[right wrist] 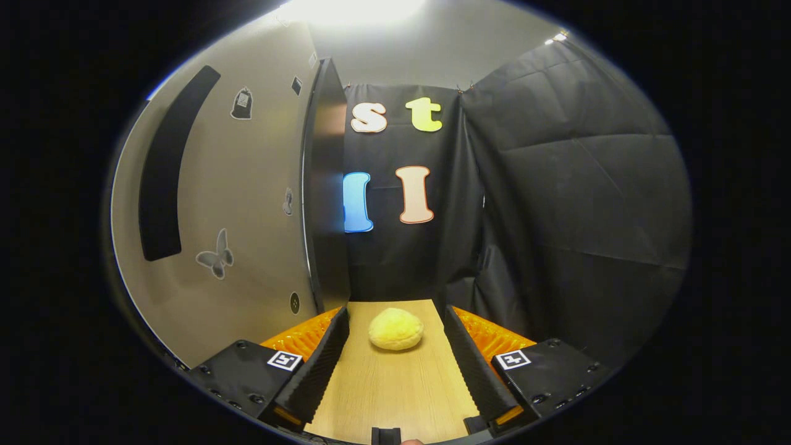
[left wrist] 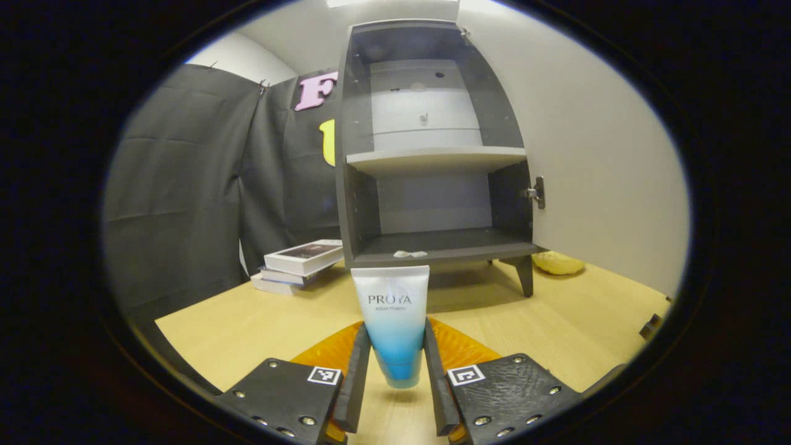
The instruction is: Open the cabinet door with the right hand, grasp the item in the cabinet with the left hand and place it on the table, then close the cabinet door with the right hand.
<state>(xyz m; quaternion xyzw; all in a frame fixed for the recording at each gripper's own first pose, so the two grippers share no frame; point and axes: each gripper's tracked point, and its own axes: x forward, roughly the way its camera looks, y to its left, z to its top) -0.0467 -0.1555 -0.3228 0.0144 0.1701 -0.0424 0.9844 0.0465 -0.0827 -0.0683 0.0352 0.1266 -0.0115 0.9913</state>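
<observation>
Left gripper view: I'm holding one tube [left wrist: 393,321] in my left gripper [left wrist: 395,364], both fingers pressing on its lower part, cap end pointing down just above the wooden table [left wrist: 259,321]. The tube is white at its flat crimped top, fading to blue toward the cap, with dark lettering across the upper part. Beyond it, one dark grey cabinet [left wrist: 432,148] is standing on the table, its door [left wrist: 605,161] swung wide open on the right. I'm counting two compartments, an upper and a lower, split by one shelf; a small white scrap [left wrist: 410,254] is lying on the lower floor's near edge. Three boxes [left wrist: 296,266] are sitting stacked left of the cabinet. One yellow lump [left wrist: 558,263] is lying right of the cabinet leg.

Right gripper view: my right gripper [right wrist: 395,364] is hovering with its fingers spread apart, gripping nothing. One yellow lump [right wrist: 396,329] is lying on the table [right wrist: 395,389] ahead between them. The open door [right wrist: 235,204] is standing at left, with butterfly stickers on its pale face.
</observation>
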